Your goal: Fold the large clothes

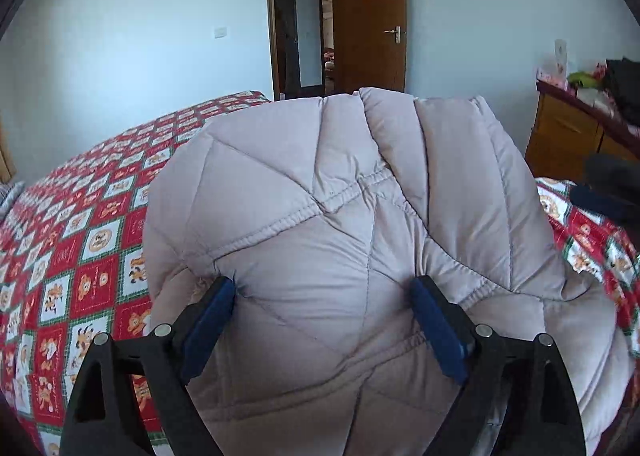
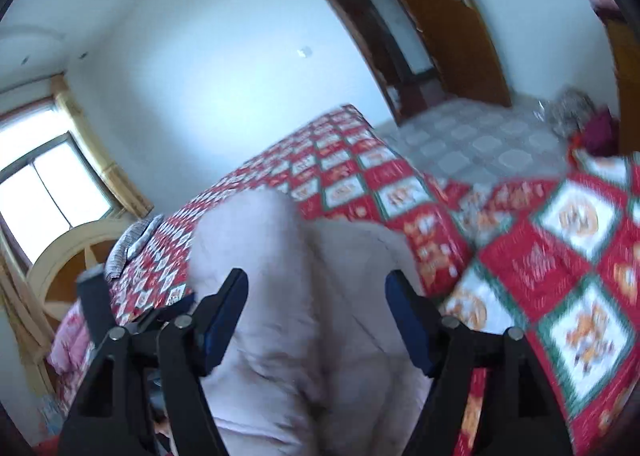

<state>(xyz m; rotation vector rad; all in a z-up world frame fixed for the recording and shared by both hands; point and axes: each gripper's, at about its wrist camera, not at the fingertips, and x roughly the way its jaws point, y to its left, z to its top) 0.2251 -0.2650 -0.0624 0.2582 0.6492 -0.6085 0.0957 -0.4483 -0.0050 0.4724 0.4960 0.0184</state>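
We see the left claw (image 1: 324, 298) with its blue pads (image 1: 210, 326) spread wide. The quilted beige coat (image 1: 340, 196) bulges up between them; both pads touch the padding at its sides, but the jaws look to be standing apart rather than pinching. The coat lies bunched on the bed (image 1: 80, 240), directly ahead of and beneath this claw, with the red patchwork cover showing to its left.

The right claw (image 2: 316, 304) is also apart. A rounded fold of the coat (image 2: 280, 296) sits between its fingers, closer to the left one; no clamp visible, and the view is blurred.

Our judgement: a fold has just been laid and released. Next move calls for choosing a fresh edge, closing on it, and folding again.
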